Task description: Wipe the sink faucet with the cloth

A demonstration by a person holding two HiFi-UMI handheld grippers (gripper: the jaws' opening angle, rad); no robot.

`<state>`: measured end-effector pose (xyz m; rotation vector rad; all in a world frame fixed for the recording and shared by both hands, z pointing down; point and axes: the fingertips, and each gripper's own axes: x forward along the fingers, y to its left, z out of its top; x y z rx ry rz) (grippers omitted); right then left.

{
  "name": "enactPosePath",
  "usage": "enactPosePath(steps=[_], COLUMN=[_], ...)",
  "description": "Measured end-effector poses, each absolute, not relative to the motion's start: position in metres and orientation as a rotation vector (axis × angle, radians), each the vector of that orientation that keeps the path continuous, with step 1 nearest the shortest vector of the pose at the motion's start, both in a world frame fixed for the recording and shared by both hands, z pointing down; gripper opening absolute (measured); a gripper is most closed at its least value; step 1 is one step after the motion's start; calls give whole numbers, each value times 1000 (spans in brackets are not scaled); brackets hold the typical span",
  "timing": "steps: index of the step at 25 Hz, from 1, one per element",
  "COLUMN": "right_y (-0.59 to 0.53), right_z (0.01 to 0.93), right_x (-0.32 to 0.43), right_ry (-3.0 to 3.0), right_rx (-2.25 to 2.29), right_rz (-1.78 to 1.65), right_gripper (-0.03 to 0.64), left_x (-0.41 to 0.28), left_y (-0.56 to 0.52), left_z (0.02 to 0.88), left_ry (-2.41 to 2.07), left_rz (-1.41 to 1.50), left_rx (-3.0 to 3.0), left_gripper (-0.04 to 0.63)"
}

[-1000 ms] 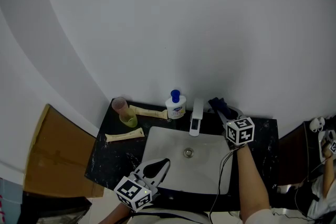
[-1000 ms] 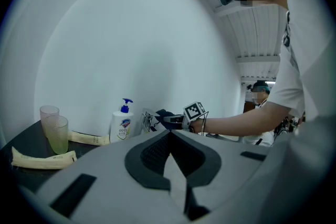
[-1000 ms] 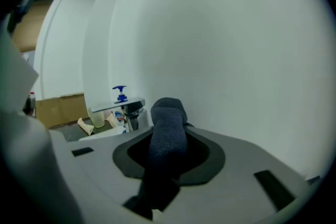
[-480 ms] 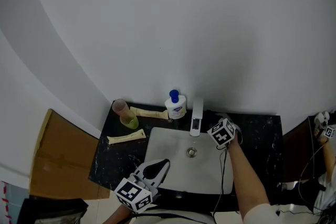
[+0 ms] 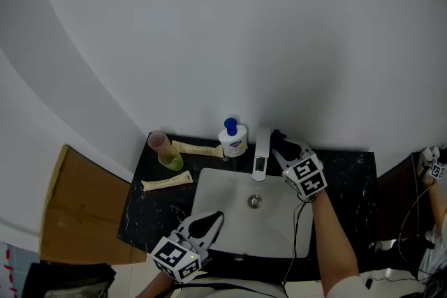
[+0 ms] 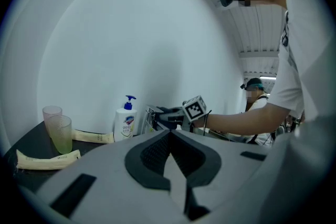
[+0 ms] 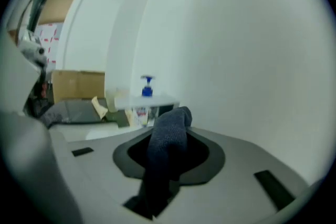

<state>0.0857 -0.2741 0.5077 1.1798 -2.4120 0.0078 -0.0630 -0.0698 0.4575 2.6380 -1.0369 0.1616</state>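
Close by, the left claw (image 5: 213,220) was shut with nothing in it. It waited at the front edge of the sink (image 5: 209,186), out of the way. Farther off, the right claw (image 5: 285,152) pinched the dark cloth (image 7: 168,141), so its loose end stuck out for rubbing. The cloth was just beside the right side of the faucet (image 5: 262,150); I could not tell if it touched. A moment before, that claw was lower, over the sink. The left claw had not moved.
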Motion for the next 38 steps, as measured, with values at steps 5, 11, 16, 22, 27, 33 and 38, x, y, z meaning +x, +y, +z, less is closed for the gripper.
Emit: enactPosePath(steps=[5,11,16,22,27,33,38], right_y=[-280,-278,-272,-287,-294,-290,-267], right_z=[455,578,611,514,435,550,618], right_x=[111,120,88,83,96,115,89], right_ry=[-2495,-2046,-2014,-2337,-2574,-2111,-1989], right_rx=[1346,1134,962,1151,1344,1217,935], right_rz=[-23,-13,-57,-56,-43,-38,-77], right_gripper=[114,114,114,114,114,114,114], left_x=[-56,-57,-57,-61,-57,-59,-60], left_y=[-75,-75,-75,-77,-78,-78,-76], left_z=[455,457,456,456,456,455,457], left_ry=[-1019,-1022,-1035,-1054,-1046,-1057,-1059], left_rz=[157,153,151,159,155,168,170], left_rx=[2642,2627,2628,2622,2623,2613,2609], left_gripper=[2,2,2,2,2,2,2])
